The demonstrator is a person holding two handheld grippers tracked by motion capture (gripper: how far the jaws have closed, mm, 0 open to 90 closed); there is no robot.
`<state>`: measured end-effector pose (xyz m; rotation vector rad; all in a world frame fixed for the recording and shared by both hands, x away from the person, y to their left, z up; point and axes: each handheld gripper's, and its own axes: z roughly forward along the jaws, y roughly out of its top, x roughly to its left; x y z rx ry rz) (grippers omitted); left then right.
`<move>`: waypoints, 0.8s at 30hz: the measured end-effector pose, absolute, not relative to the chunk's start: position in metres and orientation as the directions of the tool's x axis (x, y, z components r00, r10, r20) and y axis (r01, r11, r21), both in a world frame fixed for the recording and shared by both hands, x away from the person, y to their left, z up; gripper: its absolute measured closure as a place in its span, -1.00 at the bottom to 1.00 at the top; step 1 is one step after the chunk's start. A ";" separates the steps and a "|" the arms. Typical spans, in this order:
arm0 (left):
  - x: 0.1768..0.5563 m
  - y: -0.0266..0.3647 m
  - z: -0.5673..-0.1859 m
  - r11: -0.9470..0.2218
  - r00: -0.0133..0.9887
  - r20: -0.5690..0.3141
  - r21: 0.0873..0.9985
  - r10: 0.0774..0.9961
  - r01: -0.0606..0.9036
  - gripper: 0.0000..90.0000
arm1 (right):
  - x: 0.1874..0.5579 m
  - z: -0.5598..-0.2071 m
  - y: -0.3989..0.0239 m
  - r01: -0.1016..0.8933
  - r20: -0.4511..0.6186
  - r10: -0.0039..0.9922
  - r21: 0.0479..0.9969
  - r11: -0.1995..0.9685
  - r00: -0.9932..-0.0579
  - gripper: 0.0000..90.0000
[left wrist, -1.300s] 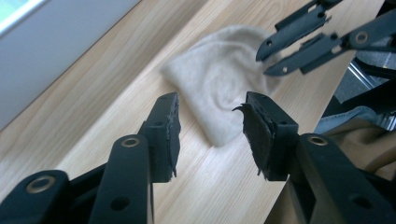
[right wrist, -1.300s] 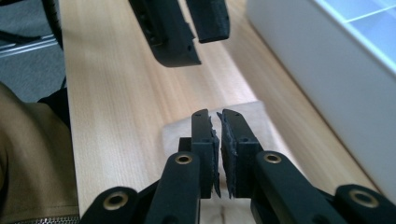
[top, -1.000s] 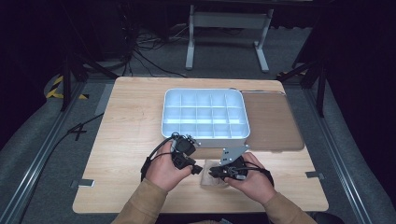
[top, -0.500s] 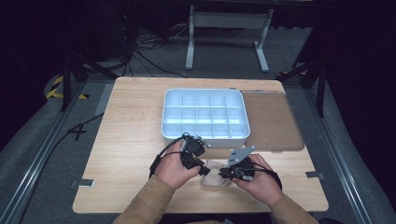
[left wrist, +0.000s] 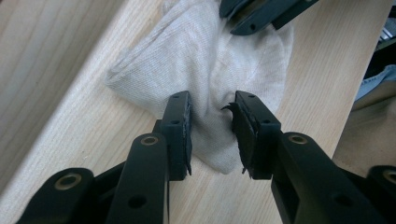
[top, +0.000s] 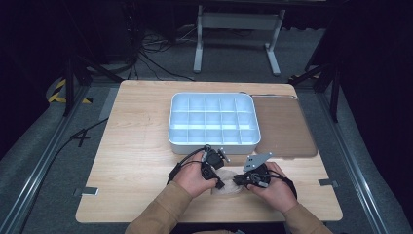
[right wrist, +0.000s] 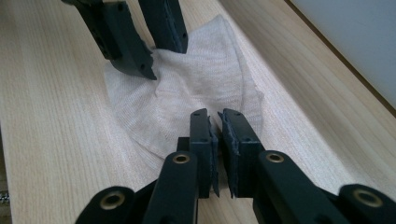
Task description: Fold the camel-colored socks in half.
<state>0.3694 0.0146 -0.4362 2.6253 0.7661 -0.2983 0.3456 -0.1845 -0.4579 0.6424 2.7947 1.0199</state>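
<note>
No readable text, label, brand, number or sign on anything here.

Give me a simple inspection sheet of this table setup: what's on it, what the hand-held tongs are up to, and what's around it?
Surface: light wooden table, bare wood around the items.
Job's things: a pale, crumpled cloth lies flat near the front edge.
Clutter: a white compartment tray, its cells looking unfilled; a brown mat beside it.
Grippers: left tongs straddle a cloth fold, jaws just been closing, a gap still showing; right tongs nearly shut at the cloth's edge, whether they pinch it cannot be told.
Cables: a black lead loops from the left tongs; more cables on the floor behind.
Surroundings: grey floor, metal stand legs, dark background.
</note>
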 end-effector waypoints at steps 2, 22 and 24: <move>0.369 0.015 -0.435 -0.775 0.830 -0.303 0.312 0.468 0.550 0.49 | 0.345 -0.457 -0.184 0.344 0.034 0.418 0.632 0.695 -0.908 0.80; 0.380 0.007 -0.437 -0.738 0.837 -0.219 0.396 0.502 0.546 0.98 | 0.327 -0.447 -0.184 0.356 0.043 0.410 0.584 0.730 -0.911 0.86; 0.382 0.008 -0.439 -0.736 0.831 -0.230 0.385 0.507 0.556 0.99 | 0.331 -0.455 -0.186 0.368 0.046 0.420 0.577 0.730 -0.906 0.90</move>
